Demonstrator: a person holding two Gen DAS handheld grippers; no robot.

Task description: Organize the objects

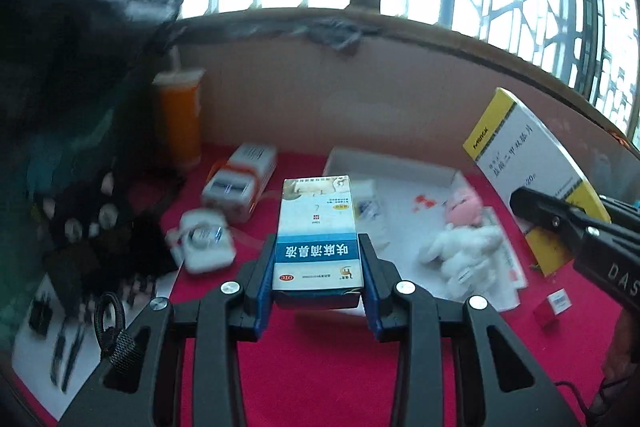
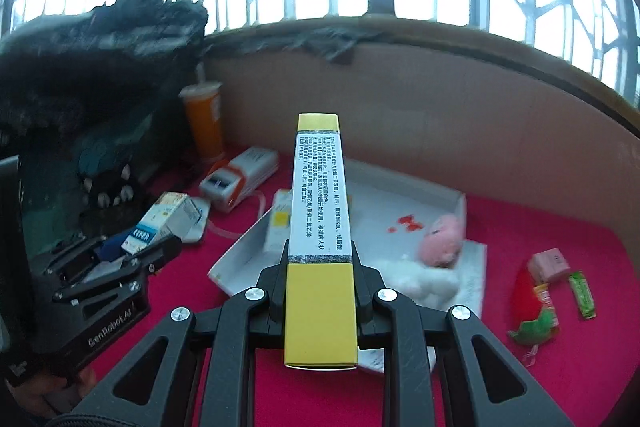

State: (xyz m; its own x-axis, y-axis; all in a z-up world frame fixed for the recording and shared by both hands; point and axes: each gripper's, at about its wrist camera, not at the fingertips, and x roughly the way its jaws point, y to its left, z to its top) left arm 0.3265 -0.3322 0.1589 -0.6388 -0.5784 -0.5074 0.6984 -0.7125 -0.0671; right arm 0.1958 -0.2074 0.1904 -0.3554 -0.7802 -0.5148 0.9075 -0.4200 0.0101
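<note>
Red cloth covers the tabletop [image 2: 520, 227] below a barred window, where the left gripper [image 1: 318, 269] clamps a blue-and-white medicine box [image 1: 316, 235] and the right gripper [image 2: 320, 267] clamps a yellow-and-white box [image 2: 320, 227], both seemingly lifted above a far white tray [image 2: 400, 195].

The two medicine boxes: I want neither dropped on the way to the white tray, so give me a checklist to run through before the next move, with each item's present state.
1. Left gripper shut on the blue and white box, box square between the pads: ok.
2. Right gripper shut on the yellow and white box: ok.
3. Yellow and white box held near one end, most of it sticking out ahead: not ok, it could swing.
4. Both boxes lifted off the red cloth: ok.
5. Free room in the white tray: ok at its far side; the pink plush toy lies at the near corner.
6. Grippers apart from each other: ok.
</note>
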